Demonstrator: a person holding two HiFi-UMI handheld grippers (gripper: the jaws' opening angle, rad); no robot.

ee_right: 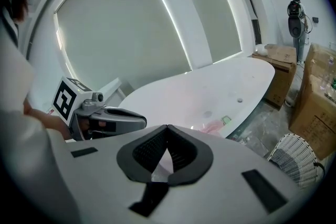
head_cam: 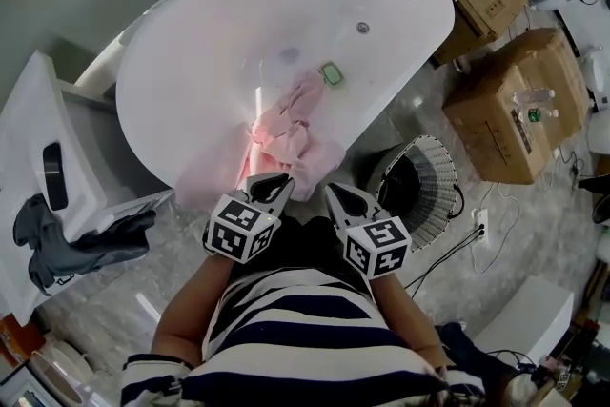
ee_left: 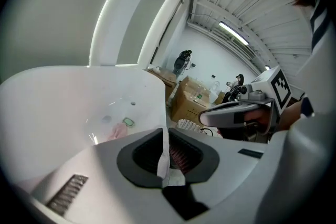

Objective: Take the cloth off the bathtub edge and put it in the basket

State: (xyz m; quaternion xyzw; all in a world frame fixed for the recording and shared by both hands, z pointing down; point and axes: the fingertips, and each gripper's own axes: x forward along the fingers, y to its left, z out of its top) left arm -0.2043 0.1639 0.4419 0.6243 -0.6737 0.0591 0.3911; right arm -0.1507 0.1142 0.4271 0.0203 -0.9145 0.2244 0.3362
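Left gripper (head_cam: pixel 276 182) closed, right gripper (head_cam: pixel 336 193) closed, empty

Glossy smooth bathtub (head_cam: pixel 191 71), soft crumpled cloth (head_cam: pixel 291 133)

Bright even light glares off the bathtub (head_cam: pixel 210 62); both gripper views bend and darken at their corners.

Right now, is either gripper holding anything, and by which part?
Nothing is held. The left gripper and the right gripper both have their jaws shut and empty; the pink cloth lies on the bathtub edge, ahead of them.
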